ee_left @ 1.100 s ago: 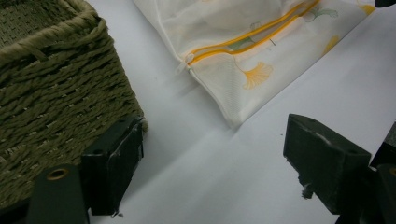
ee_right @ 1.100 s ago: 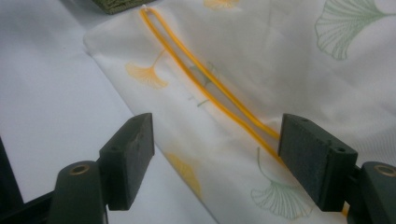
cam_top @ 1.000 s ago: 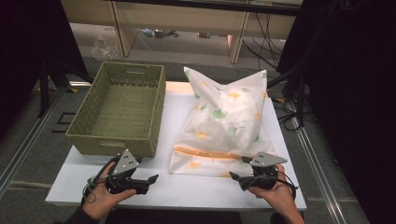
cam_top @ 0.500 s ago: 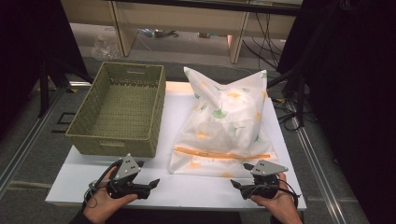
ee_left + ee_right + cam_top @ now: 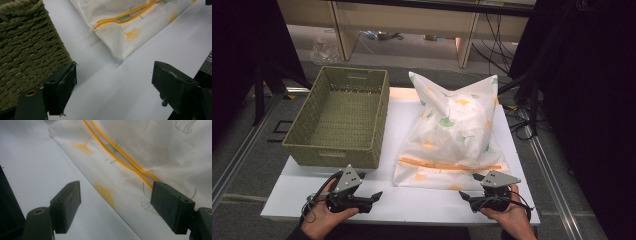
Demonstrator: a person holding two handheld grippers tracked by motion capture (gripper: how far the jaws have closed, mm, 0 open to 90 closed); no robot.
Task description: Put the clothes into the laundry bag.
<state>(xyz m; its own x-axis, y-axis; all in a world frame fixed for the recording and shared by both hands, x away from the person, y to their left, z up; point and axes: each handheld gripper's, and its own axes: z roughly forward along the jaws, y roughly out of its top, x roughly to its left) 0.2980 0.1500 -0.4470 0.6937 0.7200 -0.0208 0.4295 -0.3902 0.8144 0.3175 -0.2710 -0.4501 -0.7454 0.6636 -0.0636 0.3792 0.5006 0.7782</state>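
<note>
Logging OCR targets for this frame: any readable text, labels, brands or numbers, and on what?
None readable.
Mesh bag: printed leaves and an orange zipper, no lettering.
Woven basket: no label.
Grippers' grey plates: no markings legible.
Floor clutter past the table: too small and blurred.

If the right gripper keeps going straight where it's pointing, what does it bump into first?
Probably the white leaf-print bag: the right gripper points at its near edge by the orange zipper, jaws open. How far off is hard to judge.
</note>
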